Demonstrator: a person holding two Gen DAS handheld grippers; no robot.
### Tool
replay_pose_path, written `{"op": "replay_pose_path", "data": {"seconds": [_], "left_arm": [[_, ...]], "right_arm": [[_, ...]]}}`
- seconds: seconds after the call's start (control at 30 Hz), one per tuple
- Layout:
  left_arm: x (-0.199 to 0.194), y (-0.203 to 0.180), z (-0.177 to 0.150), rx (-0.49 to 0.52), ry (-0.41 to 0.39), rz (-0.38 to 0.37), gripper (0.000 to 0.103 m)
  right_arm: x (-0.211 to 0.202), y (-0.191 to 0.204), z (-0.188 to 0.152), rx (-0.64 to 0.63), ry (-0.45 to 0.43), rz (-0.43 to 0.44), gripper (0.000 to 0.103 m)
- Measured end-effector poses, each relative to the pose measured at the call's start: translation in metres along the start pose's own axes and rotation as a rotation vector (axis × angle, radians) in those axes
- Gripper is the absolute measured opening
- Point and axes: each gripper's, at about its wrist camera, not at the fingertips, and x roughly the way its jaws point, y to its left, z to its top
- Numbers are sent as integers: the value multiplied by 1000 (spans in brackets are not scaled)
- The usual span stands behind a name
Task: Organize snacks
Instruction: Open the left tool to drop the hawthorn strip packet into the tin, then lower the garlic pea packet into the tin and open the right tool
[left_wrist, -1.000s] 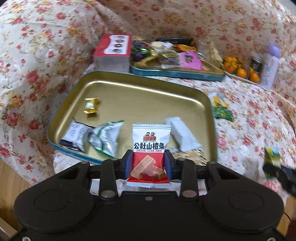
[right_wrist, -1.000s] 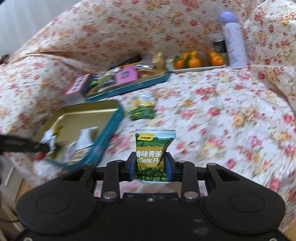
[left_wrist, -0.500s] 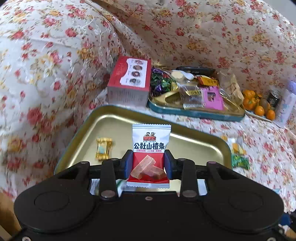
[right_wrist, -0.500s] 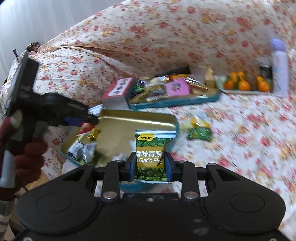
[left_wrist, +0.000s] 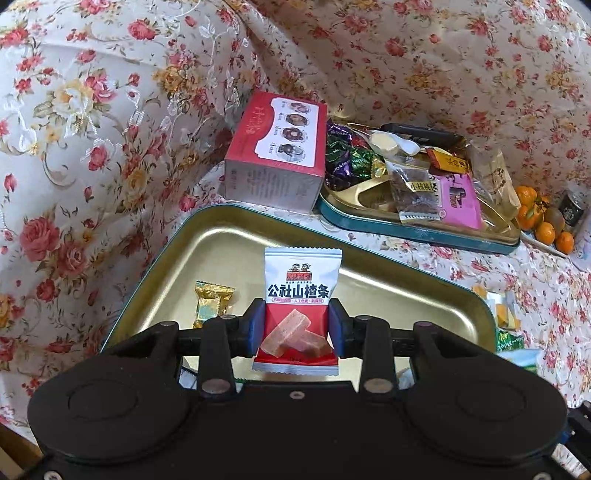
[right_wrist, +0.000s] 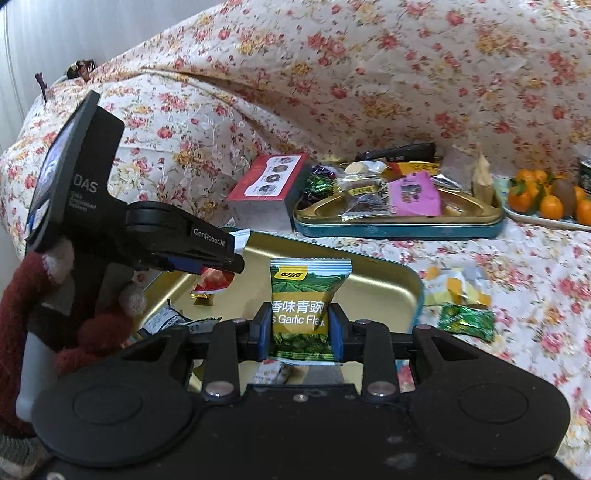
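Setting: floral cloth (left_wrist: 92, 122) draped over a sofa-like seat; two teal-rimmed gold tins sit on it, with a plate of oranges (right_wrist: 546, 206) further off at the right.
Near tin: gold tray (left_wrist: 406, 295) at the seat's front edge, holding only a few pieces: a gold-wrapped candy (left_wrist: 210, 301) near its left edge, and small dark and silver packets (right_wrist: 173, 321) at its front-left corner.
Far tin: divided tray (right_wrist: 399, 229) toward the seat's back, already crowded with wrapped sweets; a red box (left_wrist: 277, 151) stands touching its left end.
Left gripper (left_wrist: 297, 326): clamped on a red-and-white hawthorn-strip packet (left_wrist: 301, 295), held above the near tin.
Right gripper (right_wrist: 299, 330): clamped on a green garlic-pea packet (right_wrist: 301, 299), also over the near tin.
Left to do: both packets await placing; yellow and green wrappers (right_wrist: 461, 302) lie loose on the cloth beside the tin's right edge.
Progress: partway, by my reckoning.
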Motion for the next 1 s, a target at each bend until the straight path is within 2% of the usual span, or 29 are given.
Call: {"op": "replay_pose_path", "data": {"seconds": [0.13,0.53,0.67,0.83,1.0], "left_arm": [[1,8,1,-9,-22,0,48],[-12,27,-3,-84,-54,49,48],[-20,22,-12,-73,-69,71,48],[-35,7,-24,-44,-89,77,48],[-50,-23,-34,19,-108,60,48]], "right_arm": [[16,7,4,-7,21,-3,33],[46,21,14,-47,26,-1,35],[44,22,12,-46,5,20,42],[29,20,6,-51,-33,13,42],[3,-1,-6,-24,-73,-31,42]]}}
